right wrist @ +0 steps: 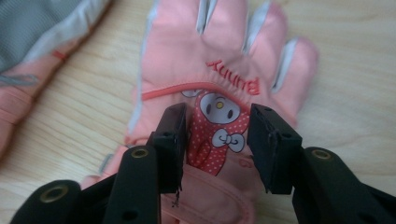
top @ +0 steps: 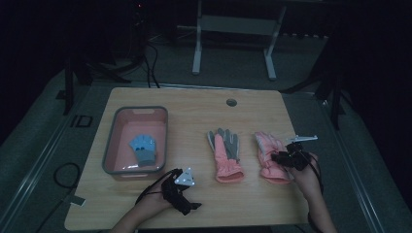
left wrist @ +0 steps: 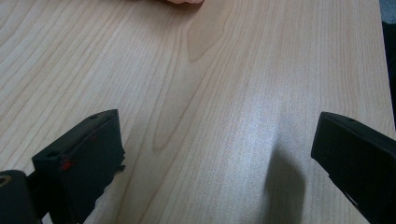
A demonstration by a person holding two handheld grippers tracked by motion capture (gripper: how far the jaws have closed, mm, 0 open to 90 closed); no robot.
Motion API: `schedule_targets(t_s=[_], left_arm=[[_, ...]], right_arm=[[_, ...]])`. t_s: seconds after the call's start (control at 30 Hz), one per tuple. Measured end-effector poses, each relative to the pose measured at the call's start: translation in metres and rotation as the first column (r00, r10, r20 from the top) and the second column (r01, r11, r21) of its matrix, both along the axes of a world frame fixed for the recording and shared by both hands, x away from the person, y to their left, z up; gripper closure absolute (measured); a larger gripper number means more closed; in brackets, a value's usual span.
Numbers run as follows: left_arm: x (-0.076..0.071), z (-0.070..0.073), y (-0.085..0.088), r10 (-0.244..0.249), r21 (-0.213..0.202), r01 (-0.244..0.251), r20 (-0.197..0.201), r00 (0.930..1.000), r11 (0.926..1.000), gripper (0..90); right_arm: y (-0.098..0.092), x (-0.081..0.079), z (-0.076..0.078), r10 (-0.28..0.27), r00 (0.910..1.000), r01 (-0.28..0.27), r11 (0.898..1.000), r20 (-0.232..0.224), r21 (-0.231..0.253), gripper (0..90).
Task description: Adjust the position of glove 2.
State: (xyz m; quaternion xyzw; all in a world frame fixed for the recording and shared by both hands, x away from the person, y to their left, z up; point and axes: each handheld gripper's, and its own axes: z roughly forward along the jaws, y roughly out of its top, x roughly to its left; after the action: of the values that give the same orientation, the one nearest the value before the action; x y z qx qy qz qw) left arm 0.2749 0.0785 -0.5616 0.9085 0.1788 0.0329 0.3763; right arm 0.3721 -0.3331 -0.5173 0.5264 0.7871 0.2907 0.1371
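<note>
Over smooth pale woodgrain, right claw (right wrist: 217, 140) straddles puffy pink glove (right wrist: 219, 60).

Looks like a lab or recording studio, not a home. Dark room, black curtains around, a lone wooden desk (top: 194, 104) lit from above on grey carpet (top: 233, 68). White metal frame (top: 233, 29) of another stand behind it, cables (top: 145, 58) trailing over the floor, black stand legs (top: 70, 87) at the sides. Tape mark on the floor at left.

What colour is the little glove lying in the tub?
Light blue with a grey cuff, the small glove lies inside the pink tub; the high view shows it best.
</note>
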Motion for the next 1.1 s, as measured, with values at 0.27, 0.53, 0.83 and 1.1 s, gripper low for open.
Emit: schedule_targets(t_s=[0.27,0.53,0.83,1.1], left_arm=[[0.0,0.0,0.0,-0.001,0.002,0.001,0.001,1.0,1.0,2.5],[0.0,0.0,0.0,0.0,0.002,0.0,0.0,1.0,1.0,2.5],[0.0,0.001,0.0,-0.003,-0.003,0.003,0.007,1.0,1.0,2.5],[0.0,0.002,0.0,0.0,-0.012,0.0,0.005,1.0,0.9999,2.5]], right_arm=[[0.004,-0.002,-0.008,0.016,0.9998,-0.016,1.0,0.011,0.019,75.7],[0.01,-0.012,-0.003,-0.035,0.9978,0.034,0.999,0.057,0.021,89.3],[0.031,-0.025,0.051,-0.059,0.9895,0.058,0.998,0.132,0.012,89.5],[0.077,-0.033,0.103,-0.014,0.9779,0.002,0.998,0.208,0.058,89.5]])
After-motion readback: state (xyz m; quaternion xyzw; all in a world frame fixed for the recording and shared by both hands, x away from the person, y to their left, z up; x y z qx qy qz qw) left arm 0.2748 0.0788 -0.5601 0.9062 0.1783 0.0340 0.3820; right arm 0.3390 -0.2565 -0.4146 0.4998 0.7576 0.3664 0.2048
